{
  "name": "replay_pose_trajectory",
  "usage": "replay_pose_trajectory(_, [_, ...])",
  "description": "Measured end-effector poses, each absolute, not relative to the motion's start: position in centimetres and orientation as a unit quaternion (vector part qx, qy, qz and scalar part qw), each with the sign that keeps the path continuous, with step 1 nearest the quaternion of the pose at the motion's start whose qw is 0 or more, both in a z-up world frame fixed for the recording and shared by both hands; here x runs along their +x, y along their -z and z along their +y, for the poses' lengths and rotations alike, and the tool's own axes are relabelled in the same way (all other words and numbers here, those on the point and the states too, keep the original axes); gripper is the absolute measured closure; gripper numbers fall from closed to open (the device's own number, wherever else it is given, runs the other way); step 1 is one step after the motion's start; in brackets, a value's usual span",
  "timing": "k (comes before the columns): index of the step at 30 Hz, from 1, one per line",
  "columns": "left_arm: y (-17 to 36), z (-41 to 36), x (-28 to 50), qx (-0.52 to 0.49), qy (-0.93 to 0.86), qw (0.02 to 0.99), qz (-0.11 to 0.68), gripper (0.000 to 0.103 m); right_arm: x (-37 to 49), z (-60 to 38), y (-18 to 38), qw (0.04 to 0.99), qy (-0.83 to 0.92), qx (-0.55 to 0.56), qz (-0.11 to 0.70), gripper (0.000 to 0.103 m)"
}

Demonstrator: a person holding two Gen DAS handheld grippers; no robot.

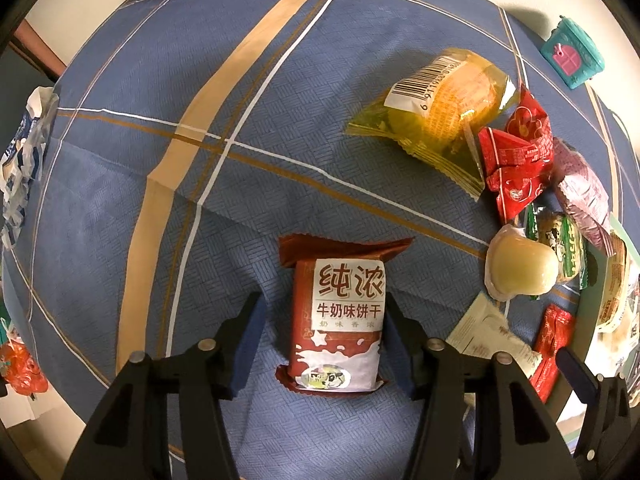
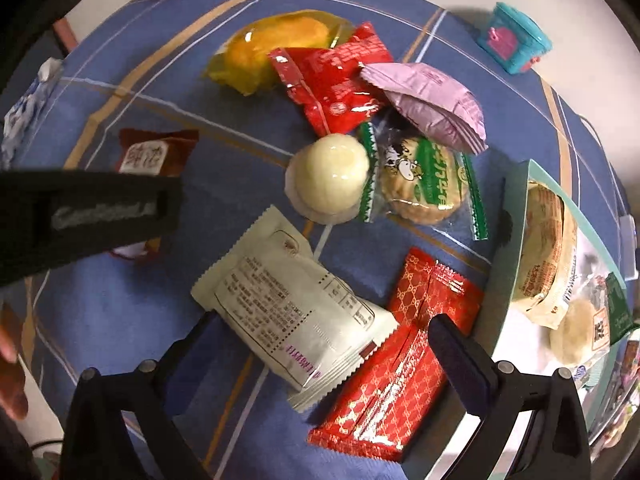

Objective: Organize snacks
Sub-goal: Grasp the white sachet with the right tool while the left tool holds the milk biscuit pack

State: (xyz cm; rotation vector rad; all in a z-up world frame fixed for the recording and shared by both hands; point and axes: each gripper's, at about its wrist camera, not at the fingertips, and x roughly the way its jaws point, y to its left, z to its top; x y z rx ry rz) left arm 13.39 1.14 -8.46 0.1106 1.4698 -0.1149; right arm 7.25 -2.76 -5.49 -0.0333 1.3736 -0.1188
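Note:
A brown milk biscuit pack (image 1: pixel 340 320) lies on the blue cloth between the fingers of my left gripper (image 1: pixel 320 336), which is open around it with a gap on the left side. In the right wrist view my right gripper (image 2: pixel 324 352) is open above a white snack pack (image 2: pixel 292 312) and a red patterned pack (image 2: pixel 392 384). Further back lie a round white mochi (image 2: pixel 328 176), a green cookie pack (image 2: pixel 424 180), a pink pack (image 2: pixel 432 100), a red pack (image 2: pixel 332 80) and a yellow cake pack (image 2: pixel 272 48). The brown pack (image 2: pixel 156 152) shows partly behind the left gripper.
A pale green box (image 2: pixel 516 208) at the right holds several wrapped snacks. A teal toy house (image 2: pixel 516 40) stands at the back right beyond the cloth edge. A blue and white wrapper (image 1: pixel 20 160) lies at the cloth's left edge. An orange item (image 1: pixel 20 364) sits lower left.

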Motion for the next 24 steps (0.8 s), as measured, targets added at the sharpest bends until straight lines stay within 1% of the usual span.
replay_pose_trajectory(2, [8.3,1.1,13.4,0.049,0.051,0.739,0.67,0.044,7.5,-3.0,5.4,0.779,0.061,-0.012,0.624,0.004])
replay_pose_trajectory(3, [8.4,1.1,13.5,0.05,0.051,0.739,0.67,0.041,7.6,-3.2,5.1,0.781,0.064,-0.01,0.621,0.005])
replay_pose_trajectory(4, [8.4,1.0,13.5,0.051,0.052,0.739,0.67,0.036,7.8,-3.4,4.9,0.783,0.066,-0.005,0.619,0.008])
replay_pose_trajectory(6, [8.6,0.7,13.7,0.056,0.053,0.738,0.67,0.029,8.0,-3.3,4.8,0.788,0.064,0.01,0.613,0.014])
replay_pose_trajectory(8, [8.8,0.6,13.8,0.057,0.052,0.738,0.671,0.029,8.1,-3.2,4.4,0.794,0.061,0.015,0.605,0.018])
replay_pose_trajectory(11, [8.9,0.7,13.9,0.053,0.051,0.739,0.67,0.028,8.4,-2.7,4.1,0.799,0.055,0.028,0.598,0.023])
replay_pose_trajectory(12, [9.0,0.8,14.0,0.052,0.051,0.739,0.669,0.026,8.6,-2.7,4.1,0.799,0.052,0.034,0.598,0.027])
replay_pose_trajectory(14, [9.1,0.9,14.1,0.051,0.047,0.74,0.669,0.022,9.3,-2.4,3.9,0.797,0.041,0.051,0.6,0.028])
replay_pose_trajectory(16, [9.3,1.2,14.2,0.051,0.043,0.74,0.669,0.017,9.2,-2.6,3.8,0.795,0.026,0.074,0.601,0.028])
replay_pose_trajectory(21, [9.4,1.9,14.4,0.046,0.041,0.741,0.669,0.014,9.7,-3.1,3.8,0.794,0.03,0.078,0.602,0.028])
replay_pose_trajectory(23, [9.5,2.0,14.5,0.048,0.039,0.743,0.666,0.011,9.4,-3.8,4.4,0.796,0.032,0.077,0.6,0.028])
replay_pose_trajectory(24, [9.4,2.0,14.2,0.049,0.036,0.744,0.665,0.007,8.4,-3.9,4.2,0.797,0.033,0.075,0.598,0.028])
